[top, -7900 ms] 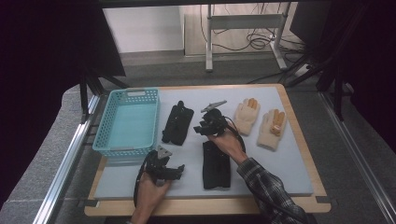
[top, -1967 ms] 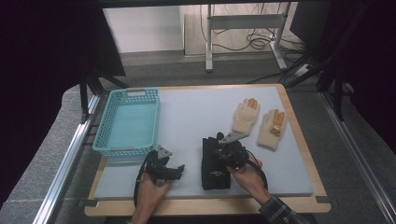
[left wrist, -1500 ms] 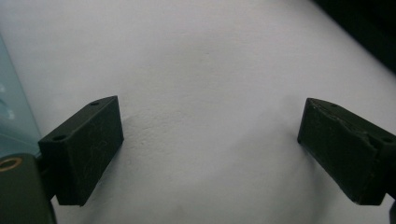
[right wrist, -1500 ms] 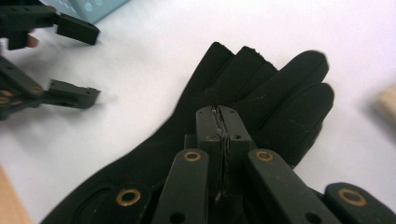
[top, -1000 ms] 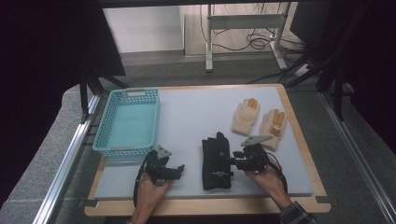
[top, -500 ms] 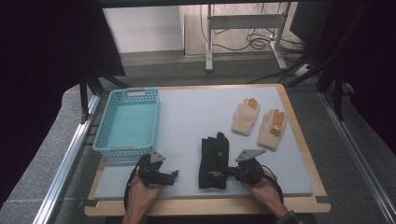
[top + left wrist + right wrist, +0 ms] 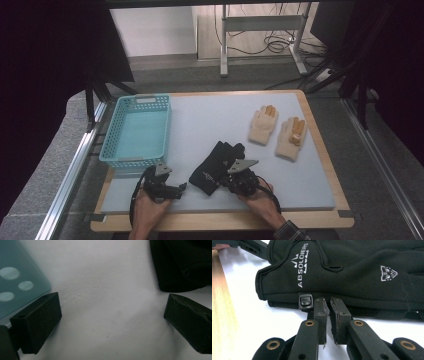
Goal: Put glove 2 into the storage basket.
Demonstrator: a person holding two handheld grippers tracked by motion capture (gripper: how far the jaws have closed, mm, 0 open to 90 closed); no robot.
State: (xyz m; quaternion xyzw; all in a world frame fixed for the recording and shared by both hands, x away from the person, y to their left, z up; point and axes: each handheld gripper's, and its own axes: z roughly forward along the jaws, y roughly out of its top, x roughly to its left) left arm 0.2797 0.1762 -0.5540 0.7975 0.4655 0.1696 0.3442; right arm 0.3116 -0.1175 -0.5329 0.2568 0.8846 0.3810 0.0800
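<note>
The blue basket (image 7: 136, 131) sits at the table's left, and just in front of it the left gripper (image 7: 175, 188) rests low on the grey mat (image 7: 210, 117), its 2 jaws spread wide with nothing between them. To its right the black gloves (image 7: 216, 166) lie stacked near the mat's front edge, and the right gripper (image 7: 326, 308) presses against their near edge with its jaws almost together; whether they pinch fabric I cannot tell. Farther right and back lie 2 tan gloves (image 7: 263, 125), side by side.

Gloves (image 7: 216, 167) between basket (image 7: 136, 131) and mittens (image 7: 278, 131).
</note>
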